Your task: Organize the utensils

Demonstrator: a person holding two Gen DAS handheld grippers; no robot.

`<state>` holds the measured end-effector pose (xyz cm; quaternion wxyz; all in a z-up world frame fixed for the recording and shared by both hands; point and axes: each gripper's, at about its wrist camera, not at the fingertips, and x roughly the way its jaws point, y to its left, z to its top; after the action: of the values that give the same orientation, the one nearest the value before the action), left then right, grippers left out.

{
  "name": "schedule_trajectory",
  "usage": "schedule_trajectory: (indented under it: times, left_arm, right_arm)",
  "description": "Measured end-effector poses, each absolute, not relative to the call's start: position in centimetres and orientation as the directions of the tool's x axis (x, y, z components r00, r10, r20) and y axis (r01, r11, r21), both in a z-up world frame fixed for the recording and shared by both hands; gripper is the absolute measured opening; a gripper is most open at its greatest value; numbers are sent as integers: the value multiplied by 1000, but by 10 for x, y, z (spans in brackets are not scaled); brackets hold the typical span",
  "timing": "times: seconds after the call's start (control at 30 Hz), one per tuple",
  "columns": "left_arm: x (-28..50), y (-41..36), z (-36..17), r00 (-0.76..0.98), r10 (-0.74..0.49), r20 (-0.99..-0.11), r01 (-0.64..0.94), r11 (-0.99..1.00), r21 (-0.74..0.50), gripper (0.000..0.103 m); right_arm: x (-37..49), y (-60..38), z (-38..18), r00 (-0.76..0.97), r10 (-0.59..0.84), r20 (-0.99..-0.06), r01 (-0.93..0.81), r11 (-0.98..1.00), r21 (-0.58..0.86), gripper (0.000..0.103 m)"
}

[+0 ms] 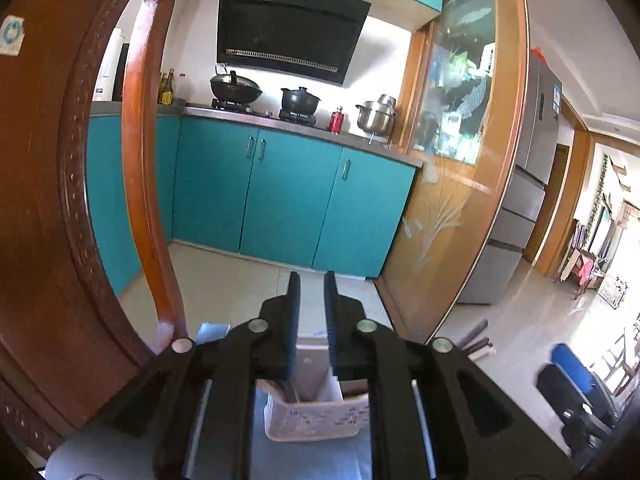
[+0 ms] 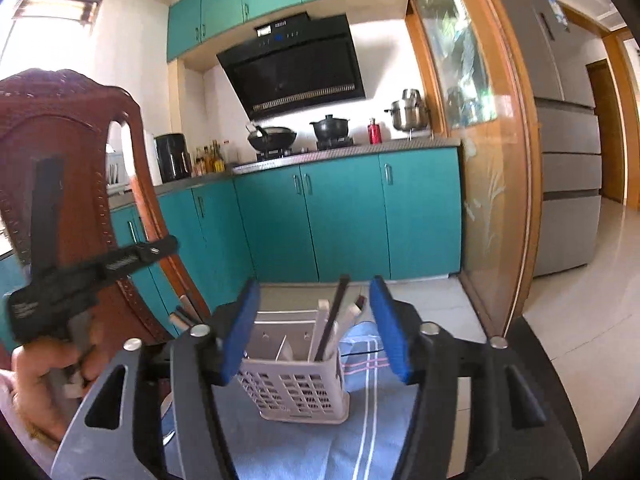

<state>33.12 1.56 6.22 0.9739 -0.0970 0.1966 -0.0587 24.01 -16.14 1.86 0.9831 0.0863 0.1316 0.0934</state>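
In the left wrist view, the left gripper (image 1: 312,292) covers most of the white utensil basket (image 1: 316,420); only its front wall and a part of its inside show, so its contents cannot be told. The wooden chair (image 1: 52,200) is cut off by the left edge. In the right wrist view, the hand (image 2: 44,376) at the lower left is blurred and cut by the edge. The bottles (image 2: 210,160) on the counter are too small to read.
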Motion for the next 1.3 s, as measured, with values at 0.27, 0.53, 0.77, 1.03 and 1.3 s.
schedule_trajectory:
  times: [0.27,0.53,0.77,1.03,1.3]
  left_arm:
    - [271,11,52,927,-128,-351,83,986,-142,70]
    - [190,-9,3,937,-61,-343,89,994,65,90]
    - [148,-8,-14,940,-59,-337,100,990,104,98]
    - [126,12,-7,949,-60,-309,89,993,83,100]
    - [123,15,-12,942,-60,-330,94,992,87,100]
  right_arm:
    - [185,-175,0,947,155,-281,-122,984,133,82]
    - [154,-175,-29,918,97,-384,-75,995,70,97]
    - [134,-156,-36,904,78,-421,-81,997,10,97]
    - [121,-135,-35,907,59,-417,-80,996,-33,100]
    - [112,-122,-36,912,40,-407,-72,995,-63,100]
